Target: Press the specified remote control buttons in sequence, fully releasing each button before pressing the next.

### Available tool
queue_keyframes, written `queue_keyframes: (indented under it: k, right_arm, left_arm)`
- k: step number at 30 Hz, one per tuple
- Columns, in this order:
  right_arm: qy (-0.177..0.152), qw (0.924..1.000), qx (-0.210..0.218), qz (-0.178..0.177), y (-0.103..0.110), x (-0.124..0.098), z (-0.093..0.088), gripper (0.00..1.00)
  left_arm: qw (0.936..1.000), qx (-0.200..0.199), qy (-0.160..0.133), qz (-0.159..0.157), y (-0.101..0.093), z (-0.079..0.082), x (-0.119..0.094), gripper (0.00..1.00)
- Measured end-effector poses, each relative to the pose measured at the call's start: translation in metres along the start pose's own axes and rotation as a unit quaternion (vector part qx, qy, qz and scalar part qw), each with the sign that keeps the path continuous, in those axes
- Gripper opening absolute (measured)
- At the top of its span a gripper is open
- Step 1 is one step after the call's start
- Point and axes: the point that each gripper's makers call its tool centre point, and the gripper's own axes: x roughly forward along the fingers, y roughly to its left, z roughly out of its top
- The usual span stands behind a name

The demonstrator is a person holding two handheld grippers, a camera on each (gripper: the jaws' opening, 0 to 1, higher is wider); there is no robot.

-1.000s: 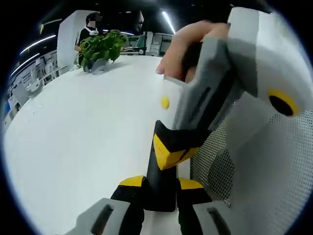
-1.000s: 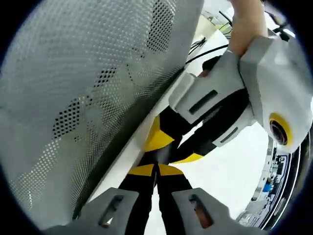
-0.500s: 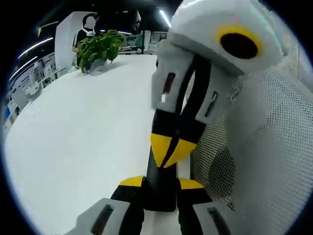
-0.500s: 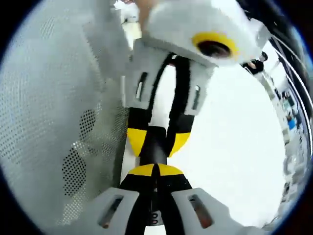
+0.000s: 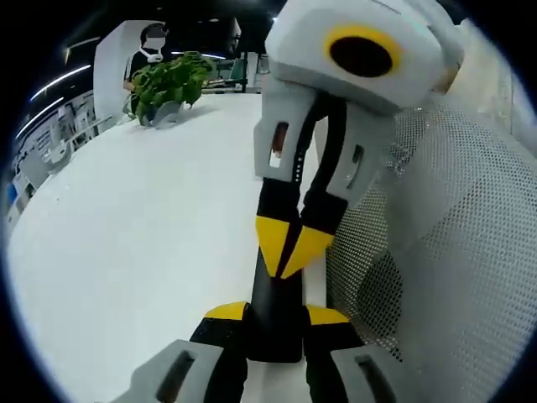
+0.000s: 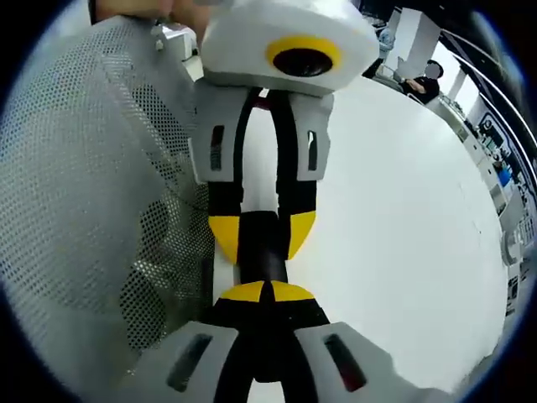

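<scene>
- On the white table point(image 5: 126, 218), in the left gripper view, we see a slim black remote control point(image 5: 273, 315) lying along the edge of a grey perforated mesh stand point(image 5: 436, 252).
- Our left gripper point(image 5: 274, 312) has its yellow-tipped jaws clamped on the near end of the remote control, one jaw on each side of it.
- Our right gripper point(image 5: 291, 248) comes in from the top right of that view, its two yellow tips pressed together into a point that touches the upper face of the remote control.
- From the right gripper view, the right gripper point(image 6: 267, 292) shows its tips closed tight against each other with nothing between them, resting on the black remote control point(image 6: 262, 250).
- Facing it in that view, the left gripper point(image 6: 262, 231) grips the far end of the remote control, with the mesh stand point(image 6: 92, 193) to the left and the table point(image 6: 394, 218) to the right.
- We cannot make out any buttons; the remote control's face is probably too dark and too covered to read.
- Far across the table stand a leafy green plant point(image 5: 170, 80) and a person point(image 5: 149, 50) behind it; another person point(image 6: 424, 82) sits beyond the table in the right gripper view.
</scene>
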Motion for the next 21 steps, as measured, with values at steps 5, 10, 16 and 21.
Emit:
queue_keyframes:
  k: [5,10,16,21]
  right_arm:
    - [0.009,0.9998,-0.017,-0.009,0.0,-0.001,-0.002,0.0]
    - [0.005,0.9999,0.007,-0.007,-0.003,-0.002,-0.004,0.07]
    - [-0.003,0.9994,0.035,0.009,0.002,-0.003,-0.011,0.16]
    - [-0.01,0.9992,0.039,0.008,0.001,-0.003,-0.013,0.18]
  left_arm:
    - [1.0,0.002,0.001,0.0,0.0,0.0,0.0,0.24]
    - [1.0,0.004,0.003,0.001,0.0,0.0,0.001,0.24]
    - [0.9999,0.009,0.006,0.002,0.0,0.0,0.001,0.24]
    - [0.9999,0.011,0.006,0.003,0.001,0.0,0.001,0.24]
